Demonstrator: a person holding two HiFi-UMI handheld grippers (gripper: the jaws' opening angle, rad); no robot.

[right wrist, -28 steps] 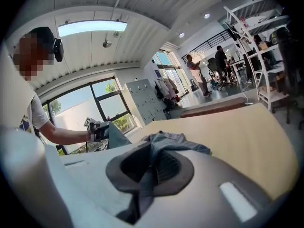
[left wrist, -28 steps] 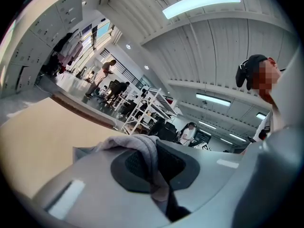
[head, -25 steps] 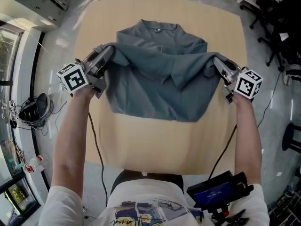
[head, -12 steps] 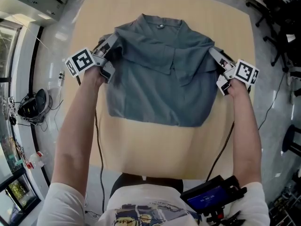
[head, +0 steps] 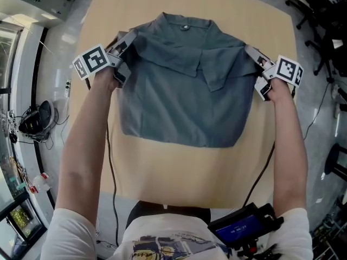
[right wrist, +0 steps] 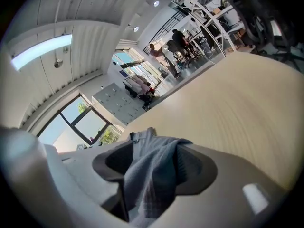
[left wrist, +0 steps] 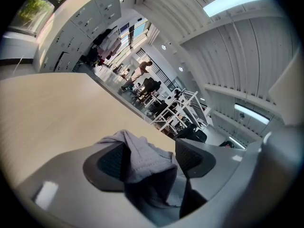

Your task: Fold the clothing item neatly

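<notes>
As the shirt (head: pixel 184 91) lies sleeves-in, left hand-held gripper (head: pixel 126 42) and right hand-held gripper (head: pixel 254 54) have just been opening around its cloth; bottom fold remains.

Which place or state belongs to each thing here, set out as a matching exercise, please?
1. shirt
2. collar
3. left hand-held gripper
4. table

A. at the shirt's far end
B. pale tan, under the shirt
C. grey, flaps folded across its front
D. at the shirt's edge on the person's left, jaws apart

Pairs: 1-C, 2-A, 3-D, 4-B.
The gripper's jaws have just been opening, with shirt fabric loose between them.
</notes>
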